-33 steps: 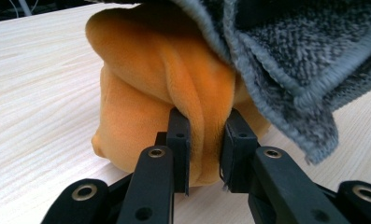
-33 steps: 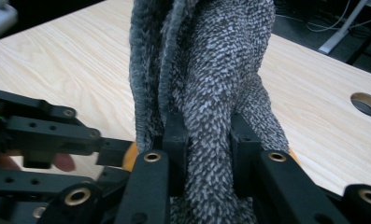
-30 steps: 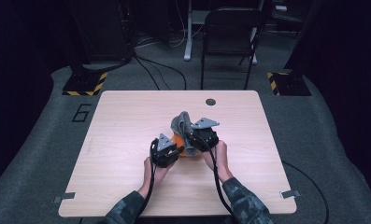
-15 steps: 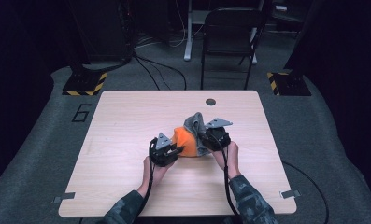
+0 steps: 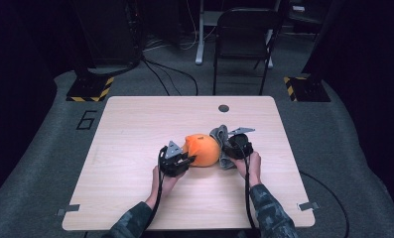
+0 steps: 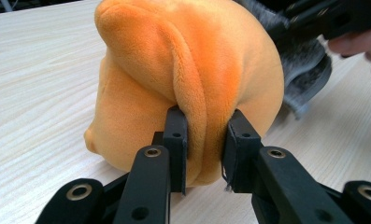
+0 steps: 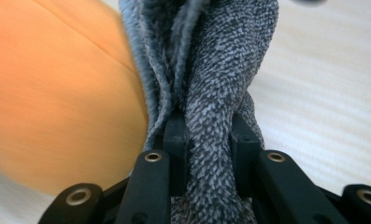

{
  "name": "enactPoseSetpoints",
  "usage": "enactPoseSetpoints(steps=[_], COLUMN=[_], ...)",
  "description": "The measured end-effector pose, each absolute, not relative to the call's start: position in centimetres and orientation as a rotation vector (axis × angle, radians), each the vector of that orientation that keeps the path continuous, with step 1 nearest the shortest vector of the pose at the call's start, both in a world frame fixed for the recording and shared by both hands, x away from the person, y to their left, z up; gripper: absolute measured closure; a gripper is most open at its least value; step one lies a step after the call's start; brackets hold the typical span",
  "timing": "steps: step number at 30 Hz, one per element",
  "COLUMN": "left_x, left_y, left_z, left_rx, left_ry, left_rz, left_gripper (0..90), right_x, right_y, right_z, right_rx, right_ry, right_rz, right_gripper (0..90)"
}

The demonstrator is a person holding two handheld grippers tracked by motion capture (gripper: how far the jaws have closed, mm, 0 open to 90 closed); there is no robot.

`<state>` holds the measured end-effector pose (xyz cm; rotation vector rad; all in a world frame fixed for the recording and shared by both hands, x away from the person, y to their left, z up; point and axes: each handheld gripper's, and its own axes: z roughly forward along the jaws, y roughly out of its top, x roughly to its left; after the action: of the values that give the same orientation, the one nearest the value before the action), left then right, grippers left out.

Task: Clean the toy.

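Near the surface's (image 5: 135, 198) front edge, midway: left gripper (image 6: 204, 140) pinching a fold of the orange plush (image 5: 202, 150); right gripper (image 7: 206, 133) clamped on bunched grey cloth (image 5: 221, 136) just beyond. Probably soft, light, compressible; best taken by seams or folds.

toy (image 6: 192, 60): soft orange plush, short nap
cloth (image 7: 211, 60): grey, nubbly knit
table (image 5: 135, 129): pale matt wood grain

Dim rm, grey carpet (image 5: 45, 163), black chair (image 5: 244, 44)
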<state>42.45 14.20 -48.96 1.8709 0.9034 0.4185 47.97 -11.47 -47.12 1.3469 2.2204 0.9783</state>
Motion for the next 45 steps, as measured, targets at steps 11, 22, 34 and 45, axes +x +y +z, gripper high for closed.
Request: enactPoseSetpoints(steps=[11, 22, 34, 45], left_x=[42.4, 41.9, 42.1, 42.2], left_y=[14.5, 14.3, 14.5, 14.4], left_z=[-49.0, -49.0, -49.1, -49.0], left_rx=[1.867, 1.898, 1.885, 1.902], left_ry=[0.906, 0.875, 0.875, 0.880], left_rz=[0.426, 0.463, 0.440, 0.441], left_gripper=[73.2, 73.2, 73.1, 73.2], right_x=[47.4, 44.4, 44.3, 44.4], right_y=[-12.2, -6.2, -3.6, -5.2], right_z=[-44.0, -40.1, -42.4, -42.4], right_rx=[1.324, 1.056, 0.952, 0.976], right_ry=[2.160, 2.242, 2.239, 2.218], right_rz=[1.098, 1.211, 1.141, 1.091], right_gripper=[73.2, 72.8, 72.3, 72.4])
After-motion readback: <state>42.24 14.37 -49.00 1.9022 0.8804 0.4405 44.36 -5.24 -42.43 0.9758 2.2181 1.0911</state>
